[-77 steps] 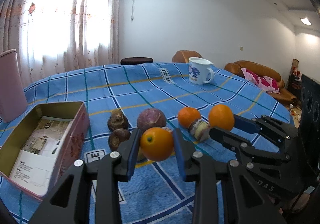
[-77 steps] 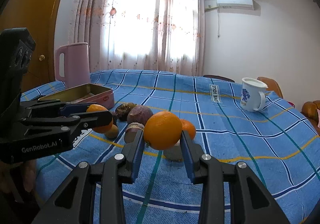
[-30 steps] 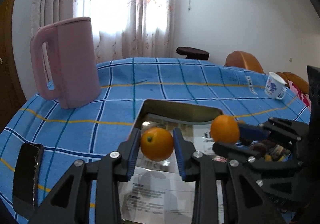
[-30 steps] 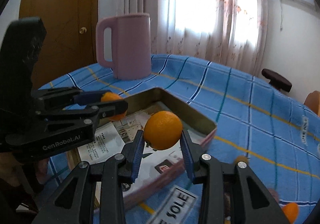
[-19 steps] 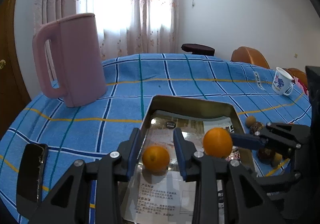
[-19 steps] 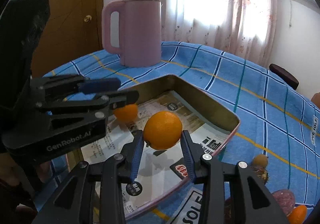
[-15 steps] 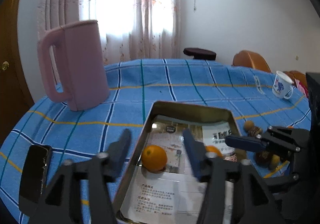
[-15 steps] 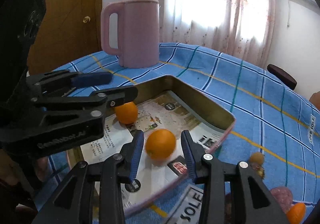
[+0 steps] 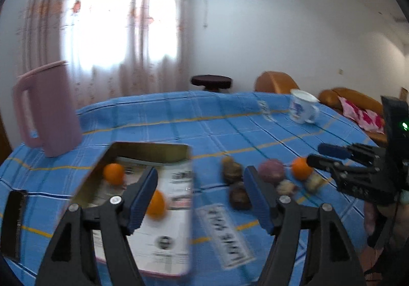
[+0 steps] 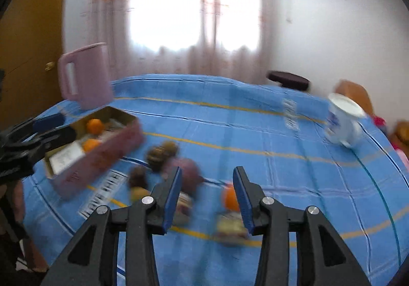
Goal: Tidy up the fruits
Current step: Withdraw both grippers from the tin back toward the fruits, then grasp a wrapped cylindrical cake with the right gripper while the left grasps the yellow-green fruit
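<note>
Both the left gripper (image 9: 200,194) and right gripper (image 10: 206,194) spread wide, empty, above scattered fruit (image 10: 231,200).

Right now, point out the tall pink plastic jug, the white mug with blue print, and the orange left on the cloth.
pink jug (image 9: 55,117), left wrist view, body.
white mug (image 9: 303,109), left wrist view, side.
orange (image 9: 301,168), left wrist view, centre.

Almost nothing can be read; both views are blurred. The white label (image 9: 226,235) on the blue tablecloth (image 9: 179,119), just beside the tin box (image 9: 150,148), carries dark letters too smeared to make out. The printed paper (image 9: 163,240) lining the tin box shows round marks and small print, illegible.
</note>
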`<state>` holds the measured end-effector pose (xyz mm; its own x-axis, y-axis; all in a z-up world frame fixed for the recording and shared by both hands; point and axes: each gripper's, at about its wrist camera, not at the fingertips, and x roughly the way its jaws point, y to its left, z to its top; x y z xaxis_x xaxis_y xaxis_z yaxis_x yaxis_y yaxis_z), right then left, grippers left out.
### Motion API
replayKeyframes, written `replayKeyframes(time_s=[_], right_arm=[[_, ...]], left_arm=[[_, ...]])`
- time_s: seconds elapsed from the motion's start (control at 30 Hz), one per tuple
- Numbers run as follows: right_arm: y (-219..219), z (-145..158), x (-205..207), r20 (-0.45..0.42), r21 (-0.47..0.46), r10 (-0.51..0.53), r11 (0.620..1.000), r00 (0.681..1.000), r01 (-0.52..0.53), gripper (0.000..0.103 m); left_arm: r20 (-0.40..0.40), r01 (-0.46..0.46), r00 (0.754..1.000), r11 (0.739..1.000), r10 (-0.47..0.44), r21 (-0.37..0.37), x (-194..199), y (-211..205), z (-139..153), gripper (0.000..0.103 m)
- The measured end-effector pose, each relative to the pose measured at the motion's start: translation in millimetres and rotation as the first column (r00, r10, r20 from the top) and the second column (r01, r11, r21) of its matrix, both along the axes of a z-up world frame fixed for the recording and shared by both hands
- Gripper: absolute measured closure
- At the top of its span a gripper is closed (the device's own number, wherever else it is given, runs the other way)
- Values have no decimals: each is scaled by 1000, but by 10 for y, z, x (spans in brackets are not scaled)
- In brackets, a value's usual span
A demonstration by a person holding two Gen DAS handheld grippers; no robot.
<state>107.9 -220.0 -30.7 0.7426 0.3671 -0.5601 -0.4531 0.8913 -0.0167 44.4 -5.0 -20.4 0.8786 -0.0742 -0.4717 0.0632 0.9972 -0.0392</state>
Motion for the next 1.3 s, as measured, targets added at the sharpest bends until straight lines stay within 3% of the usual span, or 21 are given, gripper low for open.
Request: replayKeyframes(time_s=[0.23,0.27,0.4,0.57,0.77,0.9,0.97,1.0,1.07,1.2,1.3], right_arm=[[-106,-255,101,-108,2,-2,1000,994,2,59],[-121,-258,104,-114,10,0,1000,994,1,59],[-150,-298,126,-139,11,3,1000,990,-1,59],[-124,-393,151,-190,-7,23,1000,982,-25,59],[-103,-439,201,-224,-10,37,999,974,-40,60],[-135,-442,209,-231,5,33,999,972,-33,67],[-143,-428,191,-218,10,35,999,975,-34,67],[-146,-418,184,-210,11,32,999,977,-30,67],[-160,-397,159,-193,18,32,999,981,-29,68],[-145,-382,140,-181,15,35,999,983,-33,67],[-130,-377,122,-169,4,37,999,985,-37,67]], left_arm=[[-104,88,991,995,-83,44,222,-452,-212,32],[-117,93,989,995,-86,48,252,-481,-237,34],[-166,128,979,991,-121,29,311,-554,-306,58],[-241,163,957,987,-162,-14,387,-619,-430,61],[-271,185,945,982,-185,-26,417,-676,-479,63],[-276,178,944,983,-181,-37,451,-672,-468,64],[-277,171,946,985,-169,-16,443,-703,-477,67],[-279,170,946,985,-168,-14,441,-700,-483,75],[-278,170,946,985,-170,-23,426,-685,-496,81],[-281,160,946,987,-161,-25,433,-660,-502,79],[-309,157,938,987,-159,-32,486,-681,-533,67]])
